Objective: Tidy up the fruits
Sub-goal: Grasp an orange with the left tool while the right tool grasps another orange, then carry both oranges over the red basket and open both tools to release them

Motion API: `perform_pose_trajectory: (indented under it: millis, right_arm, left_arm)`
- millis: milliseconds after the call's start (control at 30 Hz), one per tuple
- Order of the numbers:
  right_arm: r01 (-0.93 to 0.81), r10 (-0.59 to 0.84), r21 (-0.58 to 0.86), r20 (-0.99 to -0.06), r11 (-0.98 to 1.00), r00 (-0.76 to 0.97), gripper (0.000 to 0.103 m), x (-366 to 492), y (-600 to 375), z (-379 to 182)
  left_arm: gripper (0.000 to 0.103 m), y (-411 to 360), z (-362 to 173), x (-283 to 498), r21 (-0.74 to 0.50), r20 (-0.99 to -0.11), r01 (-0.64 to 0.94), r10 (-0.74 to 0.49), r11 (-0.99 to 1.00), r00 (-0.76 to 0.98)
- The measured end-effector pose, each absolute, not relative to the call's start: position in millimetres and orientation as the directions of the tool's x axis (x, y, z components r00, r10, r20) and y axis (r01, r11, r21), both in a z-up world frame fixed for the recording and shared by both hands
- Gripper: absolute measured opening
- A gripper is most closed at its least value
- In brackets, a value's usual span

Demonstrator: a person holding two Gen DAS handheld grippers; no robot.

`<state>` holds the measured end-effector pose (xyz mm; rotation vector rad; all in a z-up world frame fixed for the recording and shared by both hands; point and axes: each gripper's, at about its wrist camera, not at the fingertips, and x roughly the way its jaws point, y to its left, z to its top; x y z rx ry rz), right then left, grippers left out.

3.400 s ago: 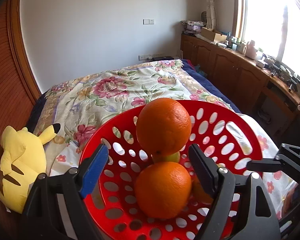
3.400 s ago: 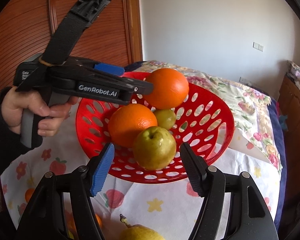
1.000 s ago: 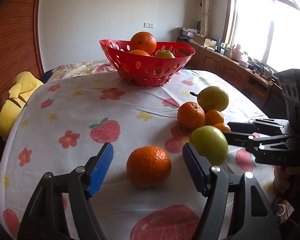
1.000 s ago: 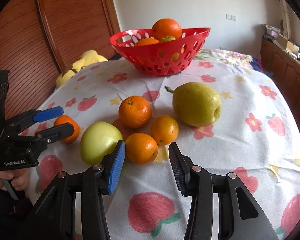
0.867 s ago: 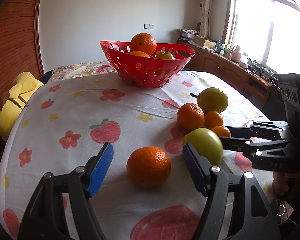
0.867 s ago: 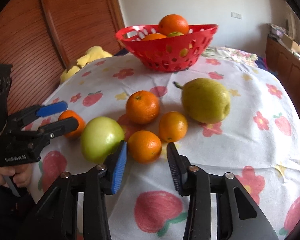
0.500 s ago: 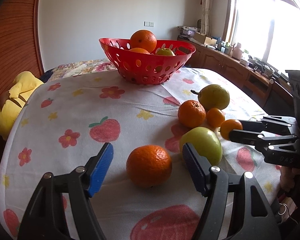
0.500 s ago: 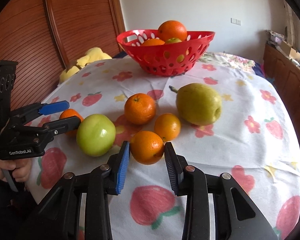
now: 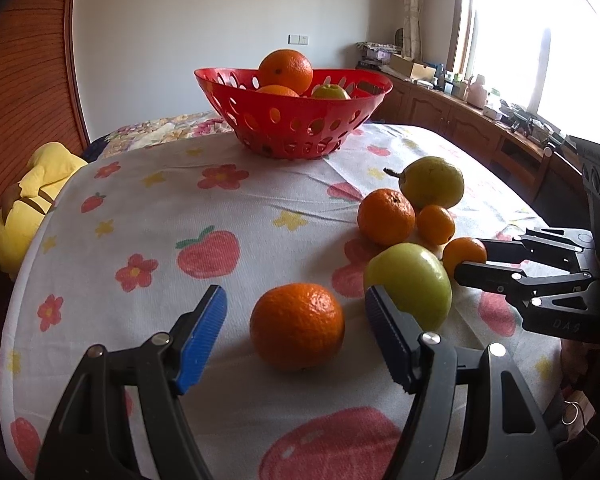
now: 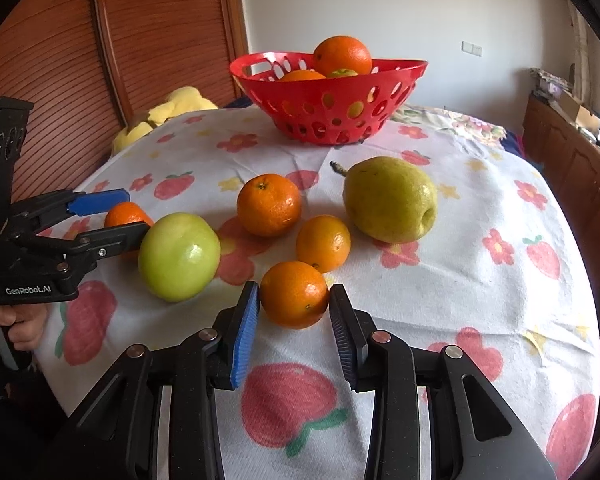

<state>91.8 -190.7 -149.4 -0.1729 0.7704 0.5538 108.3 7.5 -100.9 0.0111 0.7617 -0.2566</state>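
Note:
A red basket holding oranges and a green fruit stands at the table's far side; it also shows in the right wrist view. My left gripper is open around an orange on the cloth, pads apart from it. My right gripper has its pads close against both sides of a small orange; that orange also shows in the left wrist view. A green apple, two more oranges and a pear lie between.
The table carries a white cloth with strawberries and flowers. A yellow plush toy sits off the left edge by a wooden wall. Wooden cabinets and a window are at the right.
My right gripper has narrowed around the small orange. My left gripper has stayed open around its orange, hardly moving.

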Motion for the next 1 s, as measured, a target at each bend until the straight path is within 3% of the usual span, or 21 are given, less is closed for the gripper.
perform_pose_trajectory:
  millis: [100,167,233,1000]
  right_arm:
    - [-0.537,0.405,0.04,-0.703,0.843,0.585,0.035,90.7,-189.2,-150.3]
    - [-0.536,0.41,0.048,-0.702,0.843,0.582,0.035,91.1,-190.4,-150.8]
    - [-0.535,0.417,0.06,-0.701,0.843,0.579,0.035,91.9,-192.0,-151.1]
    - [-0.541,0.421,0.059,-0.699,0.839,0.578,0.034,90.0,-192.4,-151.1]
  left_arm:
    - [0.066,3.9,-101.5,105.3,-0.054,-0.688,0.243,-0.212,0.969,0.694]
    - [0.051,2.5,-102.0,103.5,-0.052,-0.695,0.246,-0.213,0.968,0.687]
    - [0.045,3.0,-103.5,101.7,-0.042,-0.698,0.233,-0.195,0.971,0.689]
    - [0.045,15.6,-61.9,100.7,-0.092,-0.637,0.232,-0.236,0.968,0.734]
